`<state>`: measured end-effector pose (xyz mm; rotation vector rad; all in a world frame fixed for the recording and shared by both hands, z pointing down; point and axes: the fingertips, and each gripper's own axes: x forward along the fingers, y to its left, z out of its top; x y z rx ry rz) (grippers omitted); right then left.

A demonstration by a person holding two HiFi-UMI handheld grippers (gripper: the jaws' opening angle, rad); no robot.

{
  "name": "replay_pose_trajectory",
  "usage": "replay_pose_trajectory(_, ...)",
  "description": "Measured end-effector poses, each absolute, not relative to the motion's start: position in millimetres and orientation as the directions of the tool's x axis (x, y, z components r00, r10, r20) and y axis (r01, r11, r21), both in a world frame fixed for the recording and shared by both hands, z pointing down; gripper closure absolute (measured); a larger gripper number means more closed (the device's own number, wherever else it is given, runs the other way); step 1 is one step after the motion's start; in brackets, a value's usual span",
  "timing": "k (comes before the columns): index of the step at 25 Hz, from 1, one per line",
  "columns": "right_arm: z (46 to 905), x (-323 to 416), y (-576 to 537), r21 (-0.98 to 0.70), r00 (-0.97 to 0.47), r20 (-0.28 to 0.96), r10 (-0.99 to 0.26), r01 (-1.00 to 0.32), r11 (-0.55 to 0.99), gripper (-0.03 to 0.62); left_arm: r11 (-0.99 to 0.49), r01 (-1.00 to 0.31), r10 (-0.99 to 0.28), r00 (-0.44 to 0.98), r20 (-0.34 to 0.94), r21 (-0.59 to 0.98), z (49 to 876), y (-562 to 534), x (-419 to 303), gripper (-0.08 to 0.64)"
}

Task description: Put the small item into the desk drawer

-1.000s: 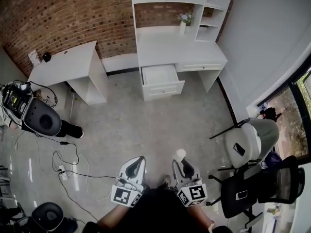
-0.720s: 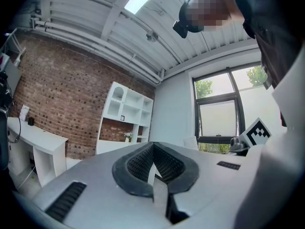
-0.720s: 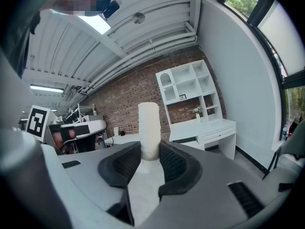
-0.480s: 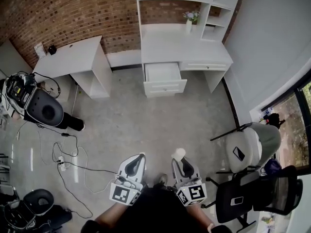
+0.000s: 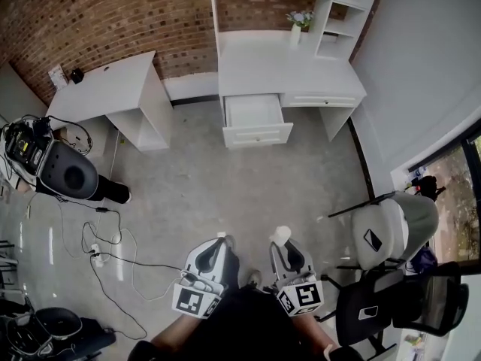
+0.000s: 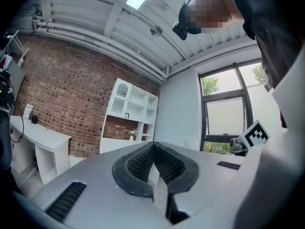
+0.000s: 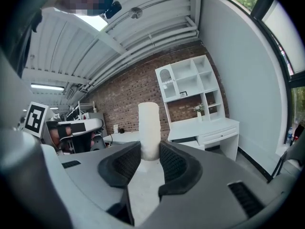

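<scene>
In the head view my right gripper [image 5: 282, 244] is shut on a small white cylinder [image 5: 281, 235] that stands upright out of its jaws. The right gripper view shows the cylinder [image 7: 149, 127] pinched between the two dark pads of the right gripper [image 7: 150, 157]. My left gripper [image 5: 220, 241] is beside it, shut with nothing in it; in the left gripper view the jaws of the left gripper [image 6: 153, 148] meet at the tips. Far ahead across the floor stands the white desk [image 5: 289, 70], with its left drawer [image 5: 255, 115] pulled open.
A second white desk [image 5: 105, 92] stands left against the brick wall. A flower vase [image 5: 298, 28] sits on the shelved desk. Office chairs [image 5: 391, 235] are on the right. Cables [image 5: 105, 258] and a black machine [image 5: 64, 175] lie left on the floor.
Both grippers have been carried forward over the floor toward the desk, which now looks slightly nearer. The cylinder stays in the right jaws.
</scene>
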<state>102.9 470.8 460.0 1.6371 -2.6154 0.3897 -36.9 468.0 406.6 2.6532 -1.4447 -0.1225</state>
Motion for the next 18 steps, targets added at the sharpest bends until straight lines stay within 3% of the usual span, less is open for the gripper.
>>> replay_pose_trajectory(18,446,30,284,-0.168,-0.335,0.181,-0.925,-0.937,0.306,0.454,-0.642,-0.739,-0.758,0.652,-0.025,0.204,416,268,-99,0.537)
